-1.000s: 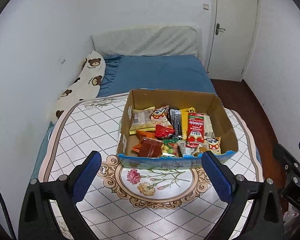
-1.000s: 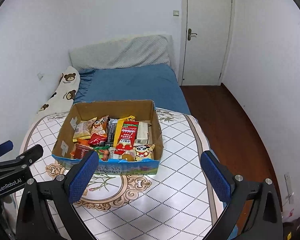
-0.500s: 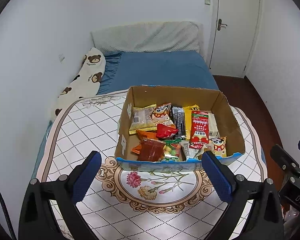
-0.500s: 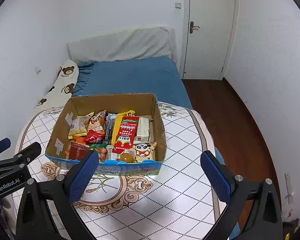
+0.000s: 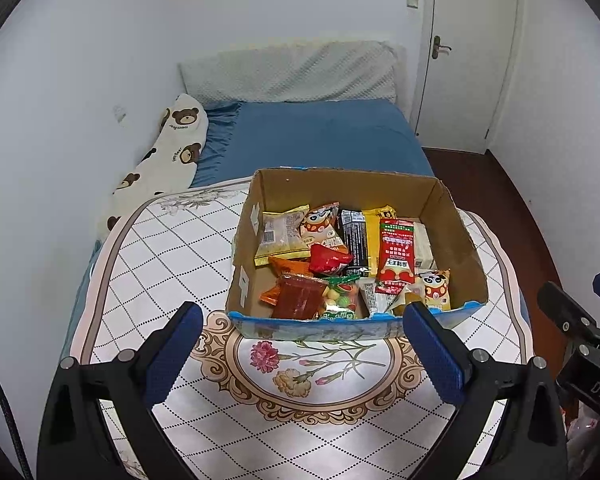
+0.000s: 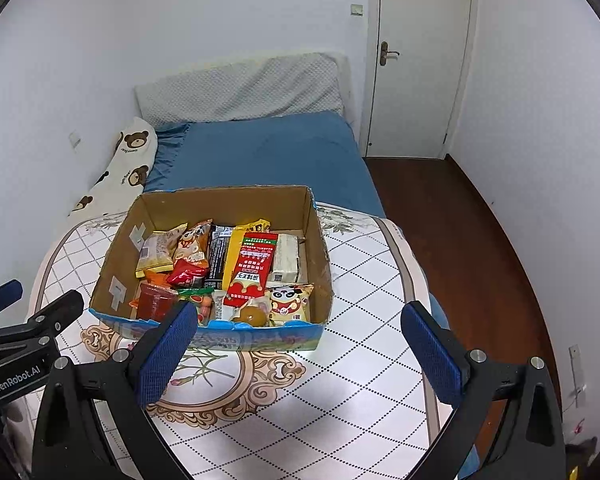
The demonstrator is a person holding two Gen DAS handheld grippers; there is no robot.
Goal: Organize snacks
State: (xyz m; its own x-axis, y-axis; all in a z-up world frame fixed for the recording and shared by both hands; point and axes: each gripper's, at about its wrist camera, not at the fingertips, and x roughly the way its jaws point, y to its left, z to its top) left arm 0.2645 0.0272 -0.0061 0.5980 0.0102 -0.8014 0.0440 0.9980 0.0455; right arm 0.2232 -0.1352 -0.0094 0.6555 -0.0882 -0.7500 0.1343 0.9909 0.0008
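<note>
Cardboard box (image 5: 356,316) sits on the bench (image 5: 172,264), snacks (image 5: 348,264) packed inside in rough rows; none visible outside it. Left gripper (image 5: 300,344) and right gripper (image 6: 296,344) hover short of the box, fingers spread wide, holding nothing. Fits either snacks due for sorting or sorting finished; step unsettled.

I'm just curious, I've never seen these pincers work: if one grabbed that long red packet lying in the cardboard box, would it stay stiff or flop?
The long red packet looks flat and sealed, so it would probably bend a little rather than hang limp. Its glossy wrapper may be slippery. It rests on other snacks in the cardboard box, so lifting it might shift them.
</note>
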